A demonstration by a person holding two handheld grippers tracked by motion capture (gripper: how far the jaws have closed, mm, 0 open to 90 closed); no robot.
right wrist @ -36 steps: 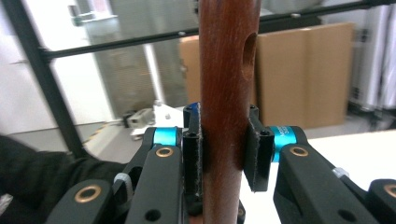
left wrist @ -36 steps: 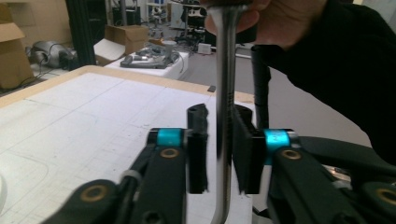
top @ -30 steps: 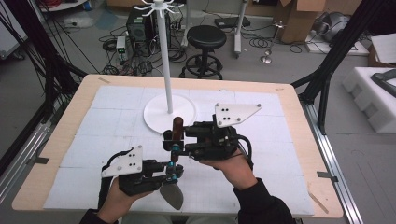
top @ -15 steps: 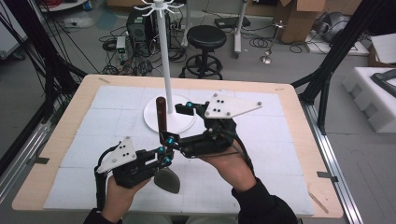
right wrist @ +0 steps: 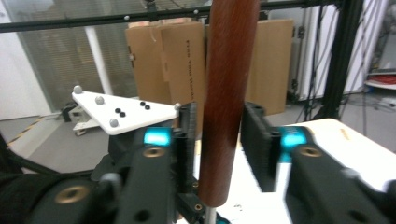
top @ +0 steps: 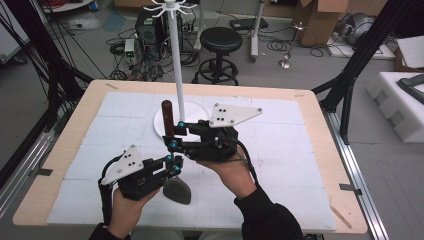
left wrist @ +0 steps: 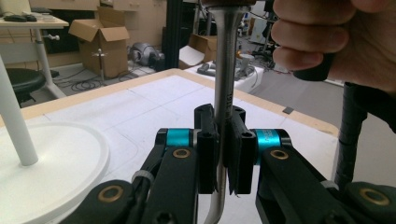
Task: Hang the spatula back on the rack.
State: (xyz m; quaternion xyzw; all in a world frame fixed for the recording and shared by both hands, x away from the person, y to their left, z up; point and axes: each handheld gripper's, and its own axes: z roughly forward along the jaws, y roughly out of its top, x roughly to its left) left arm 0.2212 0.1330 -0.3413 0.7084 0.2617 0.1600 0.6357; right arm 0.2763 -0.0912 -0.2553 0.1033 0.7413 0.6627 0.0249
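My left gripper (left wrist: 223, 161) clamps the spatula's metal shank (left wrist: 225, 88); my right gripper (right wrist: 219, 140), jaws just closing, not yet gripping its wooden handle (right wrist: 227, 93); hanging on the white stand (top: 176, 75) remains

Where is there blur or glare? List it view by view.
High view: even, soft light, no glare. Left gripper view: sharp jaws, and a bright highlight runs down the metal shaft. Right gripper view: the right gripper, whose jaws have just been closing around the wooden handle, is smeared by motion on its right side.
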